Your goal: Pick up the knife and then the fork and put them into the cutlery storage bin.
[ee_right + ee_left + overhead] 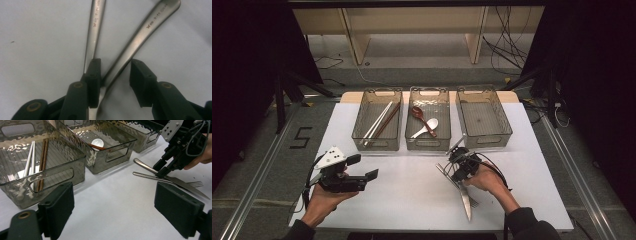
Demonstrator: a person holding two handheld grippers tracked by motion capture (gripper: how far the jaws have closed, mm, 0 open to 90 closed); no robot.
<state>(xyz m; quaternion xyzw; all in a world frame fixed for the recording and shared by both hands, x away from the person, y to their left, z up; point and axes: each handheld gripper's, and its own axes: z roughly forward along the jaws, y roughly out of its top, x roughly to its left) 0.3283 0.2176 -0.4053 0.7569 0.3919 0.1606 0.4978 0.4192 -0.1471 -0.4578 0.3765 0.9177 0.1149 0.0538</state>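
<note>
Two metal utensils, a knife (466, 199) and a fork (451, 176), lay crossed on the white surface (412, 190), on the near side of the right-hand bin (504, 131) and well apart from it. I used that empty bin as my reference throughout.

I had the right tool (459, 170) lowered over the two handles, just in front of the right-hand bin's near wall. In the right gripper view its jaws stood partly apart. One handle (135, 46) ran between them and lay against the left pad; the right pad stood clear of it. The other handle (93, 35) passed outside the left jaw. I read no firm grip on either utensil. In the left gripper view, the knife's blade and the fork's tines pointed away from the bins.

I held the left tool (364, 167) above the surface, far to the left of the right-hand bin, in front of the bin holding chopsticks (379, 122). Its jaws stood wide apart with nothing between them.

The middle bin (428, 125), directly left of the reference bin, held a white spoon (427, 127) and a dark red spoon (421, 117).
</note>
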